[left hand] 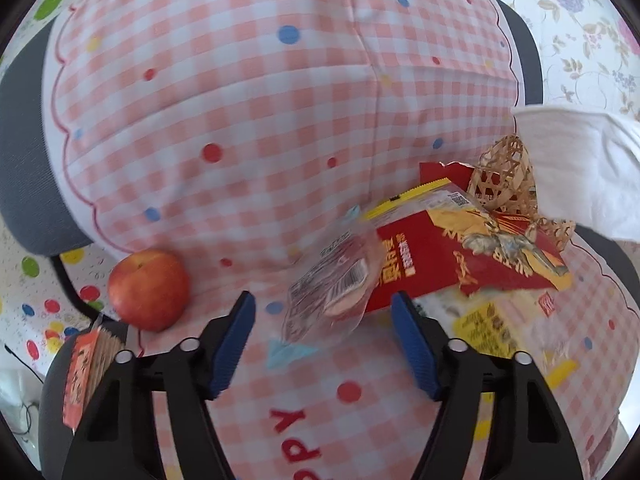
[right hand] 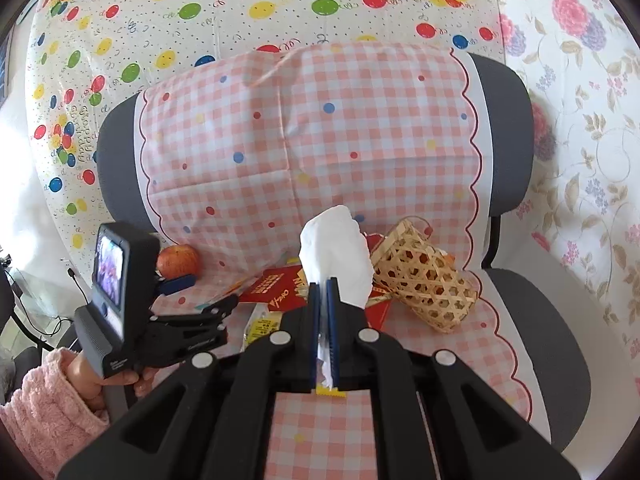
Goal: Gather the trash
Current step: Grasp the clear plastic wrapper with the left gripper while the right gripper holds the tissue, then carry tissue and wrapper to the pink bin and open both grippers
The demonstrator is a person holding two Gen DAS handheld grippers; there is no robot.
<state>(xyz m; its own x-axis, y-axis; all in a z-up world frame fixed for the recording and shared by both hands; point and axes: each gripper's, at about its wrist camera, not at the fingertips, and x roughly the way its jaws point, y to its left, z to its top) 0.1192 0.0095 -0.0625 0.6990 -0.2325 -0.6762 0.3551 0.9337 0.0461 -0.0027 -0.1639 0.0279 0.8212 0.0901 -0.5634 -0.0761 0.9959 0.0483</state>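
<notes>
Pink-and-white gingham cloth (right hand: 320,132) draped over a grey office chair (right hand: 508,140), covering seat and backrest, probably just to give the clutter a busy backdrop. Balloon-print sheet (right hand: 160,20) hung behind it.

Next down in size: woven bamboo basket (right hand: 424,280) tipped on its side on the seat, mouth toward the backrest, likely the bin for the trash, though can't say for sure. Red snack packet (left hand: 472,264) lying flat just beside it, partly under the basket's rim. Yellow wrapper (left hand: 488,320) poking out from beneath the red one. Apple (left hand: 149,290) parked against the backrest, well apart from the pile, so probably not trash.

Clear plastic wrapper (left hand: 332,292) resting on the seat, overlapping the red packet's edge. Left gripper (left hand: 324,344) angled down at it, fingers spread with the wrapper between the tips but not pinched yet, so lining up for a grab by the look of it.

White tissue (right hand: 336,256) crumpled and lifted off the seat, clamped in the right gripper (right hand: 324,316), fingers squeezed tight on its lower end, held up in front of the basket.
</notes>
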